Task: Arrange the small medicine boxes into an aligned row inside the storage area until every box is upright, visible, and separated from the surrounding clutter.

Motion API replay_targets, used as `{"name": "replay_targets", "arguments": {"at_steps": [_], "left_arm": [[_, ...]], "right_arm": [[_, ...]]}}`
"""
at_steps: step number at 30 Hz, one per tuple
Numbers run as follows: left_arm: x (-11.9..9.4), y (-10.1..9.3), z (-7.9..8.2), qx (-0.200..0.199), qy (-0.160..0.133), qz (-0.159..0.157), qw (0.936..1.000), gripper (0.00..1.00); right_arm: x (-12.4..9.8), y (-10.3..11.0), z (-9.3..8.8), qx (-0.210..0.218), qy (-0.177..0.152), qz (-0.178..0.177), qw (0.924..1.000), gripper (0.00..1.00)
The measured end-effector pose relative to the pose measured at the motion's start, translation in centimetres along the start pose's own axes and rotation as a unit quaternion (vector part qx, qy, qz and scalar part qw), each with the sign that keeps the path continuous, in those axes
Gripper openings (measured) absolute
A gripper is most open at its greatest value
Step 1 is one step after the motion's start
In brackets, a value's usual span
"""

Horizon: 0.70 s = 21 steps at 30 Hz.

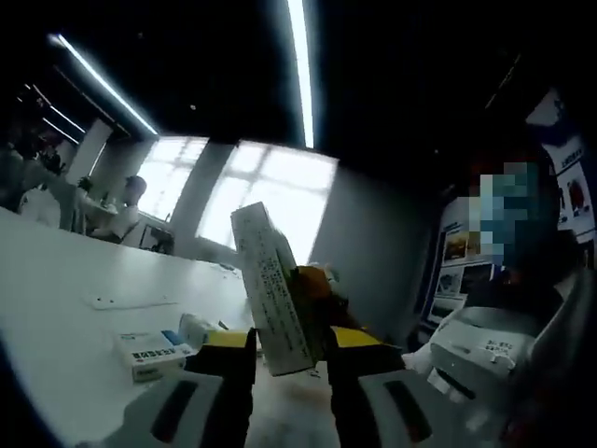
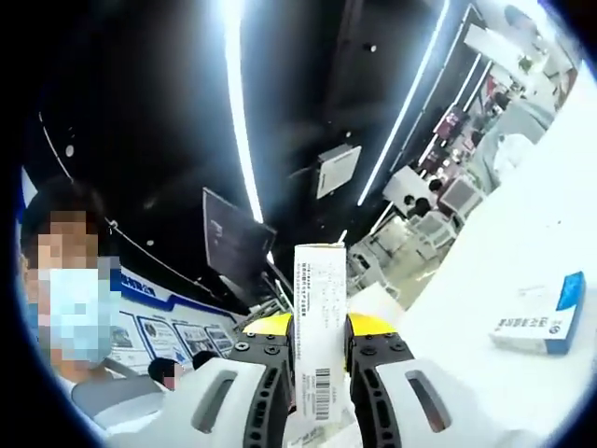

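The left gripper (image 1: 290,359), black-jawed with yellow blocks behind the tips, is clamped on a tall white cardboard medicine box (image 1: 271,291) that stands up between the jaws and leans a little to the left of the view. Dark print runs down the box's narrow face, too small to read.

In the left gripper view, a long white table (image 1: 65,280) stretches away with broad bare surface to the left. A small white box with a blue end (image 1: 152,353) lies flat on it just left of the jaws, with a small white rounded item (image 1: 193,327) just beside it. A flat white plate (image 1: 131,301) lies farther out. A white machine (image 1: 485,350) sits to the right.

The right gripper (image 2: 319,373) is likewise closed on an upright white carton (image 2: 319,322), held straight between the jaws; a barcode shows low on its face and the lines of text above are illegible. A white-and-blue box (image 2: 541,317) lies flat on the white tabletop (image 2: 522,233) to the right, well apart from the jaws, with open surface around it.
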<state>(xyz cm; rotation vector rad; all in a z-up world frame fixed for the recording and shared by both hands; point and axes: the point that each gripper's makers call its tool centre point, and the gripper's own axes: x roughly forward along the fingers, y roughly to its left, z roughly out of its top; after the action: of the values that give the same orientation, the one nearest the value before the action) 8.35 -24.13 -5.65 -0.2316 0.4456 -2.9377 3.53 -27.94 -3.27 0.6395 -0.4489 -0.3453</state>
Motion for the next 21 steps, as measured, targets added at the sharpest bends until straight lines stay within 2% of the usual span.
{"name": "replay_targets", "arguments": {"at_steps": [7,14,17,21], "left_arm": [[-2.5,1.1,1.2,0.023,-0.010,0.030,0.9992,0.30],[-4.9,2.1,0.9,0.051,-0.005,0.057,0.9970,0.33],[-5.6,2.4,0.7,0.064,0.000,0.064,0.9959,0.37],[-6.6,3.2,0.2,0.079,0.009,0.081,0.9935,0.42]], "right_arm": [[-0.3,-0.1,-0.8,0.059,0.017,-0.020,0.9979,0.19],[-0.5,0.5,-2.9,0.092,0.049,-0.038,0.9939,0.19],[-0.7,0.3,-3.4,0.103,0.057,-0.046,0.9920,0.19],[-0.6,0.6,-5.0,0.120,0.078,-0.058,0.9880,0.19]]}}
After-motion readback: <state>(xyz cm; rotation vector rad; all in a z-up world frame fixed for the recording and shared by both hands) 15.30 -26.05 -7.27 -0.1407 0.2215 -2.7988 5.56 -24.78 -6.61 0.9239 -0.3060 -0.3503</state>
